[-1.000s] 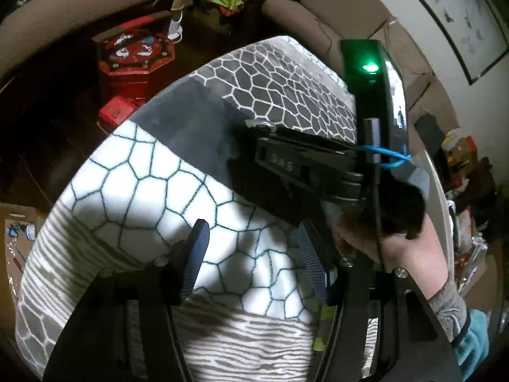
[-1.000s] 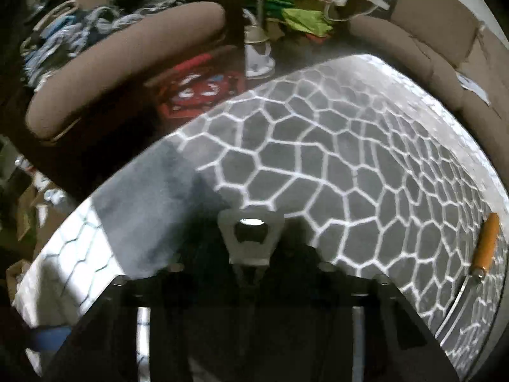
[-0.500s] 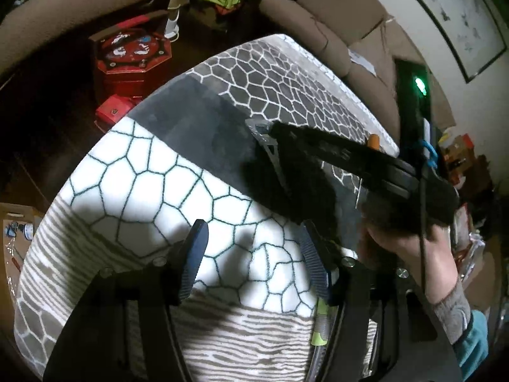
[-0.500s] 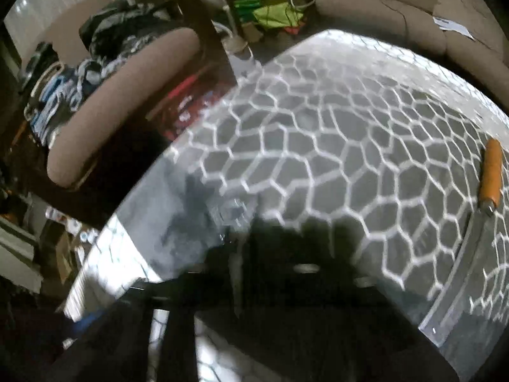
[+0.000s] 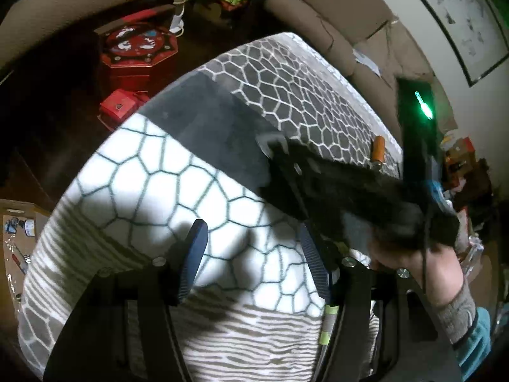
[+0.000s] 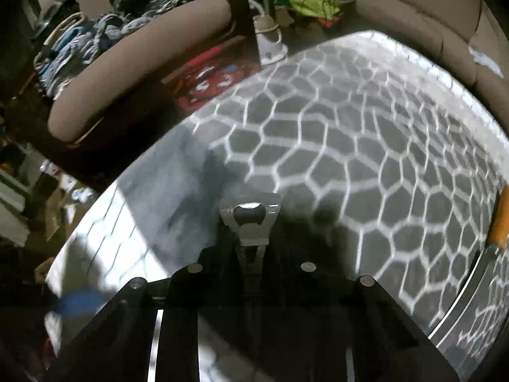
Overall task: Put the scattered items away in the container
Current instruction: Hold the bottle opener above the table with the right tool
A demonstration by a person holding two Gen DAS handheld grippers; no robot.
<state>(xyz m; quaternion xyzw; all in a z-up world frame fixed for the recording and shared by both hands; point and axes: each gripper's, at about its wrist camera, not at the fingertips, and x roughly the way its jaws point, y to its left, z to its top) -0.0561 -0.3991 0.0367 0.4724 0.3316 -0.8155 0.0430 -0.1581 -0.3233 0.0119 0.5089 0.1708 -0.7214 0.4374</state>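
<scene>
Looking along the left gripper (image 5: 251, 256), a soft fleece blanket with a honeycomb pattern (image 5: 152, 175) covered the surface: white with teal lines nearest, a plain dark grey band, then grey cells outlined in white. Beyond it lay a dark floor with a red octagonal tin (image 5: 140, 49), and a brown upholstered sofa (image 5: 321, 28) stood under a framed picture (image 5: 458, 16). The left gripper's ribbed blue fingers (image 5: 194, 264) stood apart with nothing between them. Ahead and to the right, the black right gripper (image 5: 280, 156) crossed the view, blurred, with a flat steel bottle opener (image 5: 270, 141) projecting from its tip above the blanket. An orange-handled knife (image 5: 378, 152) lay further back on the grey cells.

From the right wrist, the same blanket (image 6: 318, 133) spread ahead, with a brown padded armchair (image 6: 133, 63) heaped with clothes and a white steam iron (image 6: 270, 41) on the floor. The right gripper (image 6: 251, 254) was clamped on the bottle opener (image 6: 249, 219), whose looped head stuck forward. The knife (image 6: 499, 222) lay at the right edge, well apart.
</scene>
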